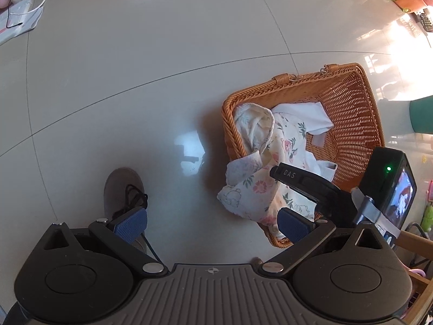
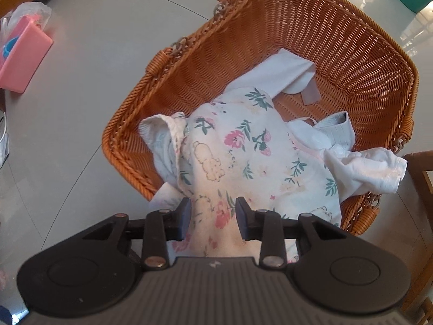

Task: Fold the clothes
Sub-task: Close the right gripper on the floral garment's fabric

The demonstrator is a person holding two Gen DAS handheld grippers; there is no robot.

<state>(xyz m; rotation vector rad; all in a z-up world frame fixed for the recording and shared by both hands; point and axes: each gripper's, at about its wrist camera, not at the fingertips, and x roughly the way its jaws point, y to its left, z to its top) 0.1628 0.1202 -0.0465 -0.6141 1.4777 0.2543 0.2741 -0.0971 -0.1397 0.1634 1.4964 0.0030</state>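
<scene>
The tiled floor (image 1: 135, 67) lay bare and glossy, and on it stood a wicker basket (image 2: 338, 40) holding the laundry. Draped over the basket's near rim was a floral garment (image 2: 243, 157), cream with pink flowers and green leaves, and beside it lay a white garment (image 2: 362, 170) with another white piece (image 2: 286, 73) further in.

The step in hand looked like the very first one: getting a garment out of the basket so that it could be folded. Nothing was yet spread on the floor.

The right gripper (image 2: 212, 220) pointed down at the floral garment with its jaws partly apart, a ridge of the cloth rising between them; whether the pads (image 2: 184, 219) were already pressing the fabric was hard to say from that close angle, though they seemed only to flank it. The left gripper (image 1: 212, 222) hung wide apart over the floor with nothing between its fingers, just beside a shoe (image 1: 121, 189).

The next move probably called for closing the right jaws on that ridge and lifting it clear of the rim, with the left ready to catch a second edge.
</scene>
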